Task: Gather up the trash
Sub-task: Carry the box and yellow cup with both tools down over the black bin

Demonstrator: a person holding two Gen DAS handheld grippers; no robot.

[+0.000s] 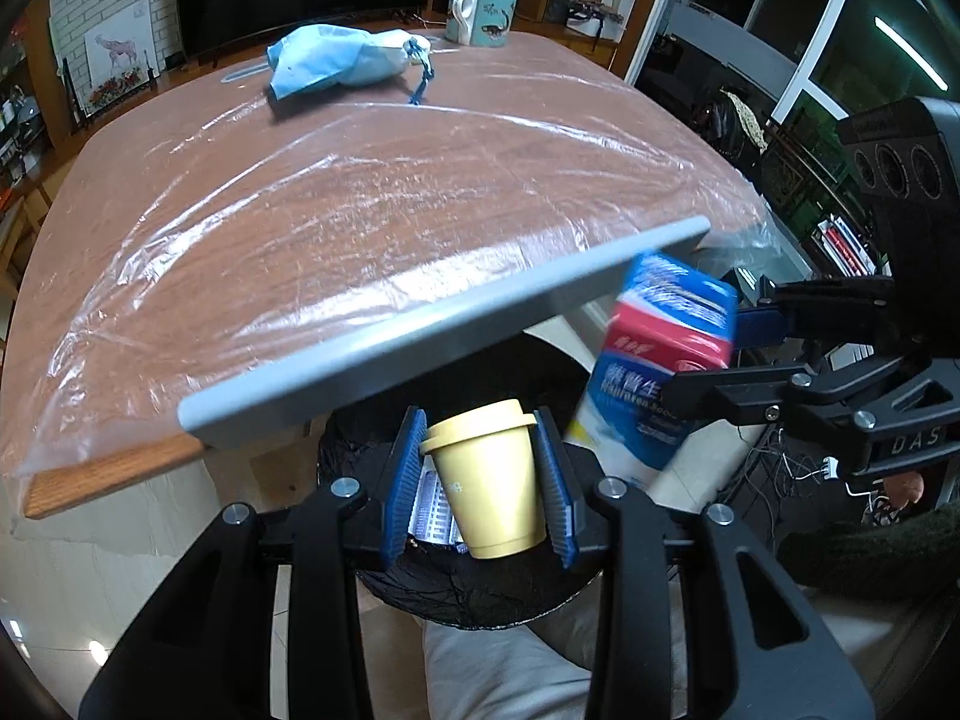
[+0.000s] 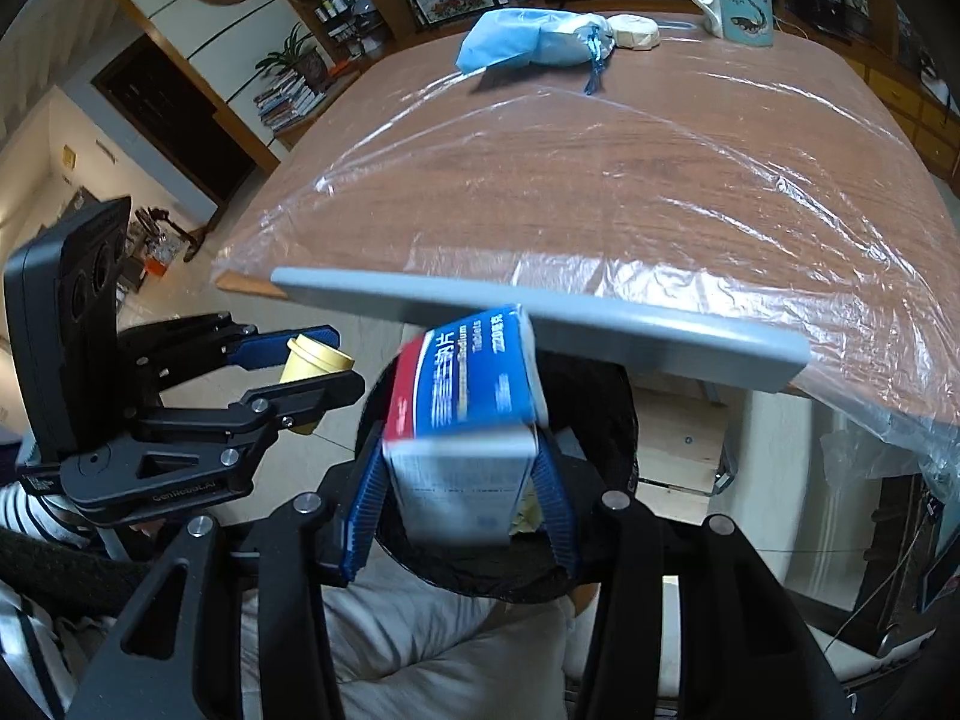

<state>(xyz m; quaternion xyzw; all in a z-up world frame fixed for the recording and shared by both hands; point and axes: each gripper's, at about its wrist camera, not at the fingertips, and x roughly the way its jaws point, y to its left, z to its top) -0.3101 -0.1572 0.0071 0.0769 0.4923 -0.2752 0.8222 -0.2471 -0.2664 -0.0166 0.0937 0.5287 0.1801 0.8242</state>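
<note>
Holding a yellow lidded cup [image 1: 486, 480] in my left tongs [image 1: 483, 483], pads pressed on both its sides, over the black-lined bin [image 1: 480, 594] below the surface [image 1: 360, 192] edge. Right tongs [image 2: 459, 486] clamp a blue-red-white medicine box [image 2: 462, 420], blurred, above the same bin. Well ahead of both tongs: blue pouch [image 1: 336, 60] and mug [image 1: 480, 15] at the far end.
</note>
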